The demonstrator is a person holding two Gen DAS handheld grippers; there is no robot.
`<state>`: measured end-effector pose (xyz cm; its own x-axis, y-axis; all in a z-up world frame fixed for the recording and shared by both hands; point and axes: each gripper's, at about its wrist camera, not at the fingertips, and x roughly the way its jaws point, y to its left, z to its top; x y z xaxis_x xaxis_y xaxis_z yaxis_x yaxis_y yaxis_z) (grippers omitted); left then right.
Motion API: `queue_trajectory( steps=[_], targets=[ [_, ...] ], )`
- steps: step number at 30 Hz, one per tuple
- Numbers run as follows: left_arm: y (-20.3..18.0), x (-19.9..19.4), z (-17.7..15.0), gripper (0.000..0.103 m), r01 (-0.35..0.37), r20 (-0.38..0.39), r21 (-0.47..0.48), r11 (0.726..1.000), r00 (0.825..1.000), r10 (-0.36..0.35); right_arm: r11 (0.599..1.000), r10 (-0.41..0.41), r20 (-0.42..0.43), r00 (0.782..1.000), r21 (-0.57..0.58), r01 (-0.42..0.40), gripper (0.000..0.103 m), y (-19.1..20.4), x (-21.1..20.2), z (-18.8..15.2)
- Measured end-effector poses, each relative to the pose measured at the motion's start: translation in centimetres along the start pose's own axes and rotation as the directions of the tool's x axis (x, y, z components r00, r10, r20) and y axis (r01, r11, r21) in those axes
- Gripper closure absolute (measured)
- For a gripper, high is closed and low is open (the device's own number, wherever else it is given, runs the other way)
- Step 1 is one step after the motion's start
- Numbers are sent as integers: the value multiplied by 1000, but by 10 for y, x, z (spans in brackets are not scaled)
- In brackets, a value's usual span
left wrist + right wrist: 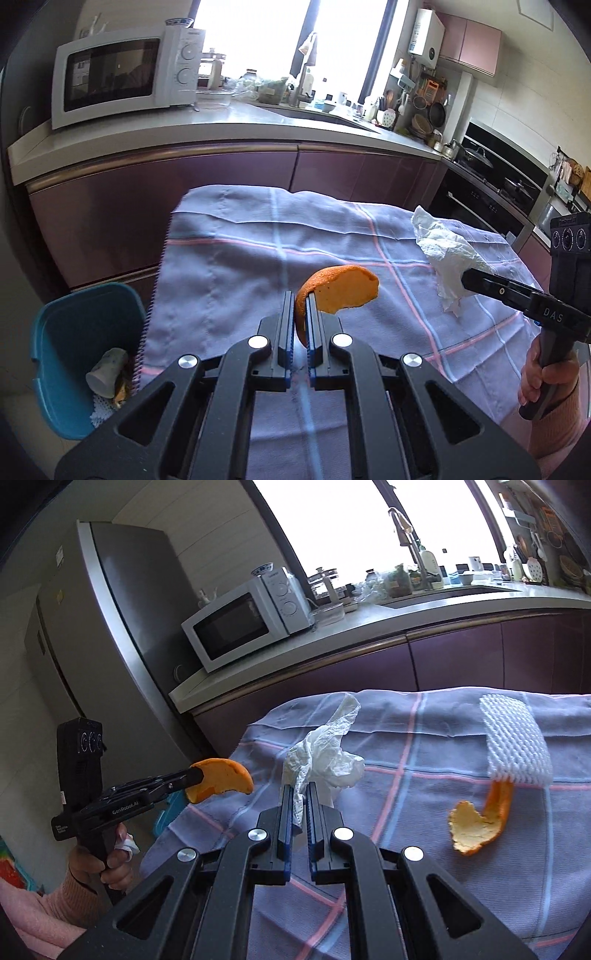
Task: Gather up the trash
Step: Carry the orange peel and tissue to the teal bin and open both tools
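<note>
In a purple-fronted kitchen, my left gripper (300,314) pinched a curved slice of orange peel (338,291) at centre frame, holding it clear of the checked cloth (229,258) so that, by my reckoning, it could swing to the blue bin (48,332) at lower left. A paper cup (107,371) already lay inside that bin. My right gripper (300,805) clamped a crumpled white tissue (325,757), lifted at the middle of the right wrist view, its creased folds standing soft and thin above the fingers. At right in that frame, two pieces waited on the cloth: a ribbed white foam net (517,738), springy-looking and tubular, and touching its lower edge a second peel (480,823), curled, pithy inside, dimpled outside. Both looked light and easy to crush.
</note>
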<state>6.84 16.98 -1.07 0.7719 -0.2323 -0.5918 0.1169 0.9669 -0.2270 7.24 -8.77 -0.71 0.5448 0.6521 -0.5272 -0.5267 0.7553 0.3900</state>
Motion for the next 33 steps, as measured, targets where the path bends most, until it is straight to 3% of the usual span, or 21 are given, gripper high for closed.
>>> queue_trajectory(
  steps=[11, 19, 22, 33],
  targets=[
    [92, -68, -23, 97, -158, 54, -147, 976, 984, 168, 972, 150, -119, 982, -165, -168, 97, 90, 65, 11],
    [149, -91, -41, 97, -254, 37, -228, 940, 962, 269, 936, 241, -226, 944, -202, -288, 97, 140, 112, 10],
    [161, -92, -45, 97, -291, 27, -242, 926, 952, 306, 926, 258, -261, 930, -208, -315, 97, 153, 129, 10],
    [192, -80, -60, 97, -332, -23, -295, 896, 940, 341, 922, 247, -360, 900, -199, -333, 97, 181, 193, 7]
  ],
)
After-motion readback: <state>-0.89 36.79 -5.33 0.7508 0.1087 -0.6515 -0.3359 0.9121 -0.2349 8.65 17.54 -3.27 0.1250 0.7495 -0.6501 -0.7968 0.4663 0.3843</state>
